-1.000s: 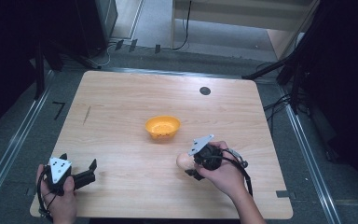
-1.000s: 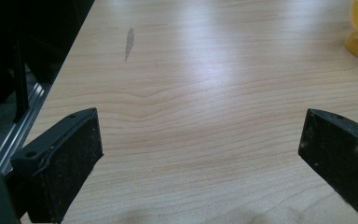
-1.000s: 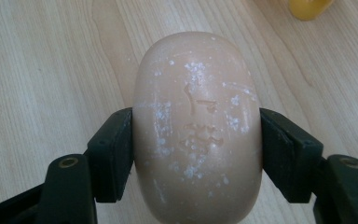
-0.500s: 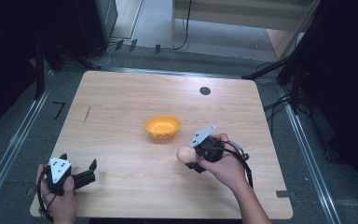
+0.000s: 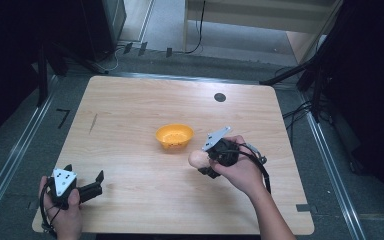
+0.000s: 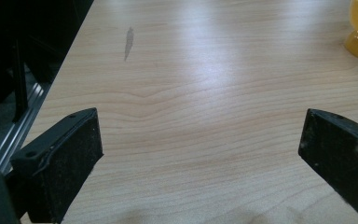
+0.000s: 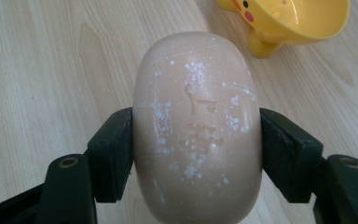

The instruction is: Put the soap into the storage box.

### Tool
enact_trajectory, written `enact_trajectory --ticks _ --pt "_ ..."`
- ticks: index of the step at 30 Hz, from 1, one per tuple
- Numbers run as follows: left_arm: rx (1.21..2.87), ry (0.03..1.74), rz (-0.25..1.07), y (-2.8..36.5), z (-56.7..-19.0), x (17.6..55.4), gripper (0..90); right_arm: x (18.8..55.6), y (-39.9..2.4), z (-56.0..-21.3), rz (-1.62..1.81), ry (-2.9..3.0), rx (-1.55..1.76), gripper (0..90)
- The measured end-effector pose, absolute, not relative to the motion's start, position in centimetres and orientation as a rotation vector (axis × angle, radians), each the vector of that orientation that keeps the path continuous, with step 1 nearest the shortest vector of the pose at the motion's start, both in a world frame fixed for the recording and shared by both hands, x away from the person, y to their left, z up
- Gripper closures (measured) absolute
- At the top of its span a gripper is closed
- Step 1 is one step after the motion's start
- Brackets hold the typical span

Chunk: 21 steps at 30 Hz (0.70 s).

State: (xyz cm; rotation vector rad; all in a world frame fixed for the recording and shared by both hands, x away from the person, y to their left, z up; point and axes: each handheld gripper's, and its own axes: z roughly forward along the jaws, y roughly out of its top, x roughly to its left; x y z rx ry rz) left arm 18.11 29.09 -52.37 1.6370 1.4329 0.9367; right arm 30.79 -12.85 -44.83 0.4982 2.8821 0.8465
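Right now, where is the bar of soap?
The soap bar is clamped between the right claw's jaws, held just right of and nearer the person than the yellow dish, toward the table's middle in the high view.

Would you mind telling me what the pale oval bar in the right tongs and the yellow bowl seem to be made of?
The pale oval bar looks like soap: matte, waxy, with stamped letters and white flecks. The yellow bowl looks like moulded plastic: smooth, slightly glossy, with small drain holes and a painted face.

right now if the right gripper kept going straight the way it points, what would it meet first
Probably the yellow plastic bowl: in the right gripper view it sits just ahead and slightly to the side of the beige oval soap bar clamped in the right gripper. Depth is unclear; it might pass over.
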Motion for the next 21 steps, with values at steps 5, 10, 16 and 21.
enact_trajectory --ticks 5,10,16,21 --pt "1.637 1.432 0.936 29.1 -52.4 18.1 0.0 31.1 -12.6 -44.4 0.855 2.877 0.490 33.6" --pt "1.636 1.431 0.935 29.1 -52.4 18.1 0.0 31.7 -12.2 -44.0 0.845 2.882 0.475 33.6" --pt "1.636 1.429 0.936 29.1 -52.4 18.1 0.0 32.1 -12.0 -43.7 0.855 2.880 0.465 33.6" --pt "1.637 1.431 0.937 29.1 -52.4 18.1 0.0 32.7 -11.7 -43.3 0.840 2.881 0.455 33.6"
